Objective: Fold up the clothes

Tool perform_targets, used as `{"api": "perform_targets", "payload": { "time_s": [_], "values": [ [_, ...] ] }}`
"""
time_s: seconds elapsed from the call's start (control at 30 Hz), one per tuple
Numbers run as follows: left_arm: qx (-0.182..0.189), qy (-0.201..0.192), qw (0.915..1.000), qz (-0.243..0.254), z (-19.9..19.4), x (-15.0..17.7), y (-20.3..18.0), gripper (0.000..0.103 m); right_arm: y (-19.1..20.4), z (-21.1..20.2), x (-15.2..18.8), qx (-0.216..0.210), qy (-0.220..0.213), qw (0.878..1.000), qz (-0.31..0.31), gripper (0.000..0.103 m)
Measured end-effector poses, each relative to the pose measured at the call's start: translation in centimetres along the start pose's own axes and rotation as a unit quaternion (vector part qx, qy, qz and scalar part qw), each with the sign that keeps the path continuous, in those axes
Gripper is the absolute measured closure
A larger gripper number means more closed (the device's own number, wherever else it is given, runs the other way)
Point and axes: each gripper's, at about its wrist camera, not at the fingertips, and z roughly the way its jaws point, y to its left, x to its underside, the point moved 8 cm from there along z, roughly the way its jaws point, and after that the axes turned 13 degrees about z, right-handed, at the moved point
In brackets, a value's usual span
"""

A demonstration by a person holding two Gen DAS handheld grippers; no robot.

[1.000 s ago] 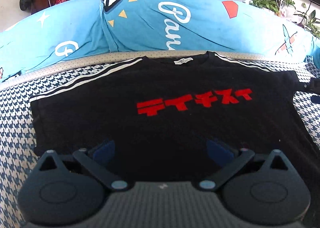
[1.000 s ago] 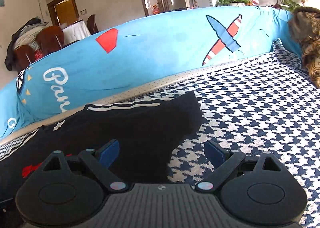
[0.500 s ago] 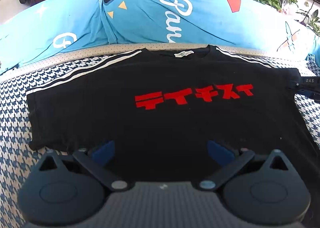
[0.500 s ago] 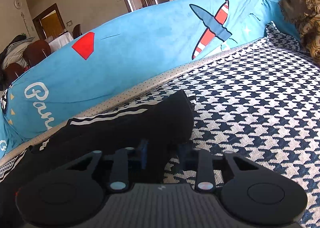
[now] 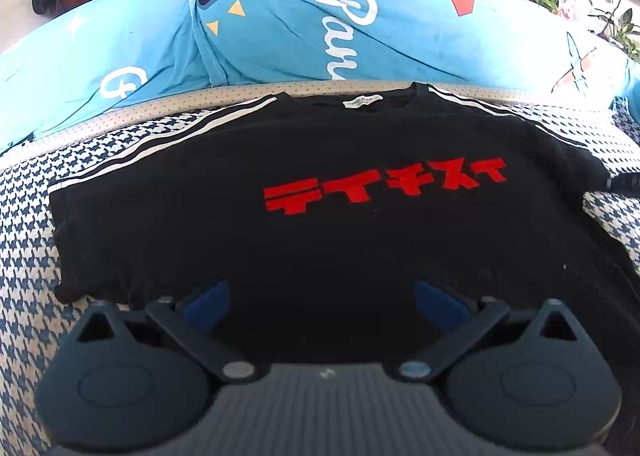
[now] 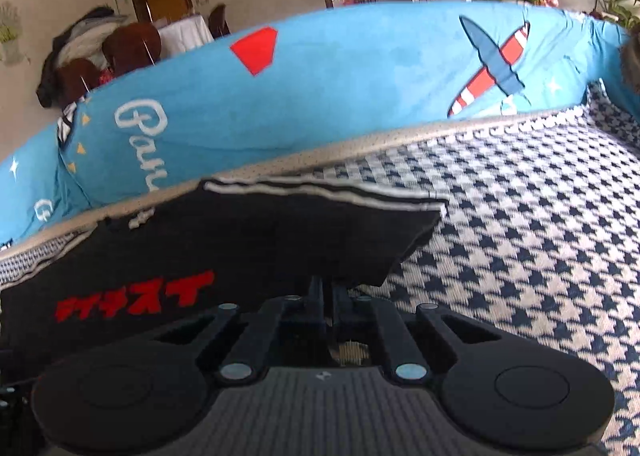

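- While it lies face up and spread flat across the houndstooth cover point(image 5: 24, 240), the black T-shirt point(image 5: 320, 240) shows red block lettering point(image 5: 384, 188) across the chest and white stripes along both shoulders; its collar points toward the far edge of the bed.
- At the shirt's right sleeve point(image 6: 320, 228), the right gripper point(image 6: 327, 296) has its jaws pressed together on the sleeve's lower edge; the cloth there looks lifted and bunched off the cover.
- Near the bottom hem, the left gripper point(image 5: 320, 296) hovers with its blue pads point(image 5: 208, 298) spread wide; only flat black cloth lies between them, and they hold nothing.
- Beyond the collar runs a long blue bolster point(image 5: 280, 36) printed with white script, a red shape and a striped aeroplane; behind it, a doorway, chairs draped with clothes, and houseplants.
- Risk, as I judge it: the right pinch sits close to the sleeve's edge, so a quick pull might slip the fabric free.
- Risk: with the left pads not yet closed, nothing pins the body of the shirt; dragging the sleeve inward could slide the whole garment and skew the fold.
- Risk: the pinch may catch only the top layer, leaving the under layer behind and creasing the sleeve.
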Motion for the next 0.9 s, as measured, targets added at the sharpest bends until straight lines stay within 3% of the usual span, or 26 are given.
{"api": "perform_targets", "payload": {
  "time_s": [0.03, 0.17, 0.37, 0.43, 0.7, 0.9],
  "values": [
    [0.000, 0.001, 1.0000, 0.002, 0.1, 0.0, -0.1, 0.000, -0.5, 0.4, 0.3, 0.013, 0.013, 1.000, 0.006, 0.096],
    [0.002, 0.004, 0.9999, 0.009, 0.2, 0.1, -0.3, 0.000, -1.6, -0.2, -0.2, -0.003, 0.022, 0.999, 0.023, 0.094],
    [0.002, 0.004, 0.9999, 0.009, 0.4, 0.0, -0.4, 0.000, -2.7, -1.8, -2.5, -0.019, -0.008, 0.998, 0.064, 0.079],
    [0.001, 0.002, 0.9999, 0.011, 0.4, 0.0, -0.4, 0.000, -3.2, -1.7, -3.2, -0.015, -0.030, 0.996, 0.077, 0.067],
    [0.003, 0.003, 0.9998, 0.017, 0.5, 0.0, -0.6, 0.000, -5.5, 1.0, -4.7, -0.006, -0.068, 0.987, 0.145, 0.058],
    [0.006, 0.004, 0.9998, 0.020, 0.5, 0.1, -0.7, 0.000, -5.2, 2.8, -5.0, -0.011, -0.072, 0.987, 0.141, 0.050]
  ]
}}
